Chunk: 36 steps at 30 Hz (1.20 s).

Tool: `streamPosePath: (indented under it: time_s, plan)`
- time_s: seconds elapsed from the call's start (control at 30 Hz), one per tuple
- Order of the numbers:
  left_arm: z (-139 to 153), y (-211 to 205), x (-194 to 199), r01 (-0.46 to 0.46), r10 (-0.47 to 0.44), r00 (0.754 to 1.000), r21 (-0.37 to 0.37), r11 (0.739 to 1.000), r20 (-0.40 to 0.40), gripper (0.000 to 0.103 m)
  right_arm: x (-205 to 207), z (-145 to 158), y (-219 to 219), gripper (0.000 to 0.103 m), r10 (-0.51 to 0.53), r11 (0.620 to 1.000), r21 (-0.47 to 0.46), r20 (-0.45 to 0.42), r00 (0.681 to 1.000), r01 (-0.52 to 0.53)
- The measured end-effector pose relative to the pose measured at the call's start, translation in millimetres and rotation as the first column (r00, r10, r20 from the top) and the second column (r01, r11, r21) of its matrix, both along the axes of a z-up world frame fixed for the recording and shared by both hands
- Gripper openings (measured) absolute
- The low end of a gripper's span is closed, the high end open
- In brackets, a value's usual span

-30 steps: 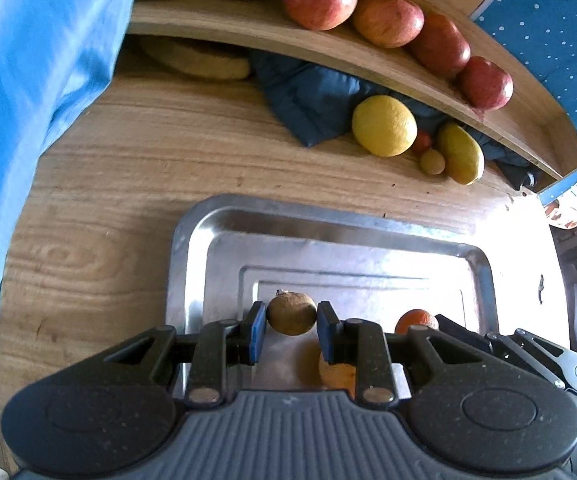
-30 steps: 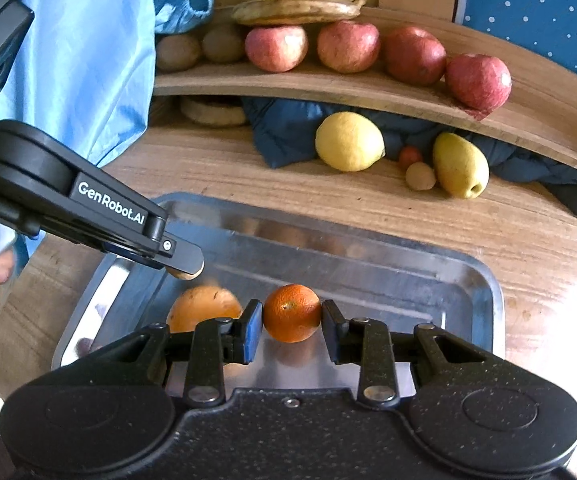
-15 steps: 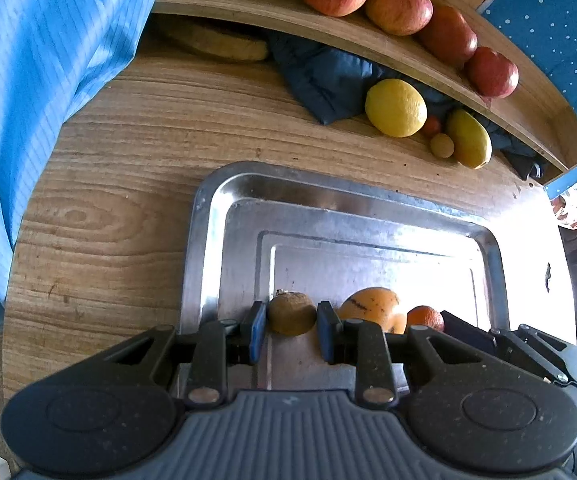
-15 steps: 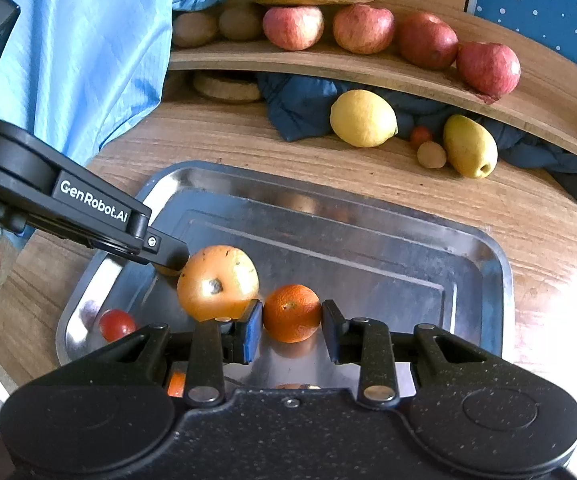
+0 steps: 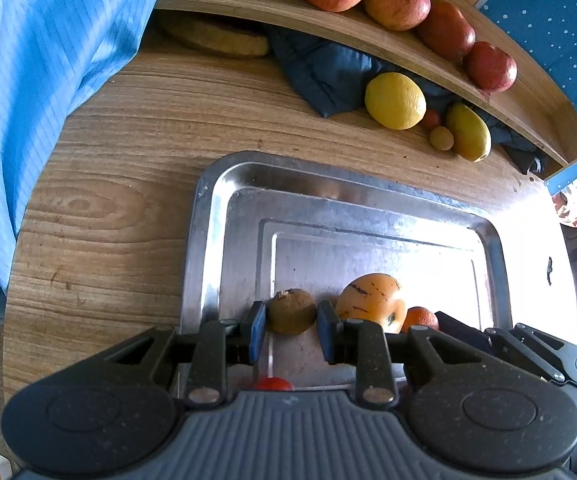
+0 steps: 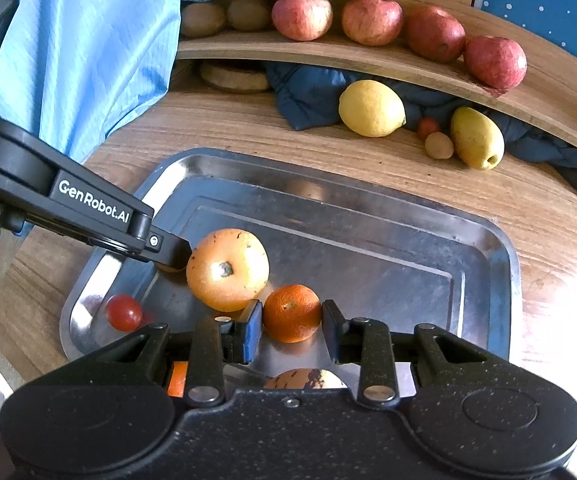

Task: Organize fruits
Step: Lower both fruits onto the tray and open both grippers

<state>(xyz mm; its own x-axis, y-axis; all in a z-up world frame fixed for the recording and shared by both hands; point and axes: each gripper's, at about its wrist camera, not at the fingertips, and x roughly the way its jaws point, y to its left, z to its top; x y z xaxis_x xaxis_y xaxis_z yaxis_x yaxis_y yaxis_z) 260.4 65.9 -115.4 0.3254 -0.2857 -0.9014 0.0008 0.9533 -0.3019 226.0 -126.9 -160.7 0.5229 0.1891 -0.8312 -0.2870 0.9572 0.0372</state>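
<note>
My left gripper is shut on a small brown kiwi-like fruit, just above the near left part of a steel tray. The right gripper is shut on a small orange over the same tray. A large speckled orange lies in the tray between the two grippers. In the right wrist view, the left gripper reaches in from the left, and the large orange mostly hides its fruit. A cherry tomato sits in the tray's near left corner.
Behind the tray, a lemon, a pear and two small fruits lie on the wooden table by a dark blue cloth. A curved wooden shelf above carries apples, kiwis and bananas. A blue sleeve hangs at the left.
Both views have drawn back a little over the tray, so the large orange and the cherry tomato have come into sight. Both grips are unchanged.
</note>
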Motion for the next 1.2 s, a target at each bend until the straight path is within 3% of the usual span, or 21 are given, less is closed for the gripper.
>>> streamPosePath:
  time_s: [0.47,0.67,0.9,1.2]
  plan:
    - [4.3,-0.8,-10.3,-0.008,0.008,1.0,0.014,1.0,0.006,0.033,-8.8,4.6,-0.8,0.035,-0.012,1.0,0.0,0.017,1.0,0.012]
    - [13.5,1.7,-17.3,-0.026,0.026,0.999,0.027,0.999,0.021,0.047,-15.2,11.3,-3.2,0.036,-0.008,1.0,0.003,0.04,0.999,0.008]
    - [27.5,3.7,-30.7,-0.033,0.032,0.998,0.027,0.999,0.05,0.069,-29.5,21.1,-6.2,0.046,0.0,1.0,0.024,0.07,0.998,-0.001]
    - [44.0,-2.2,-57.2,0.007,-0.011,0.995,0.05,0.999,0.097,0.089,-57.7,31.8,-15.4,0.063,-0.021,0.998,0.063,0.089,0.996,0.015]
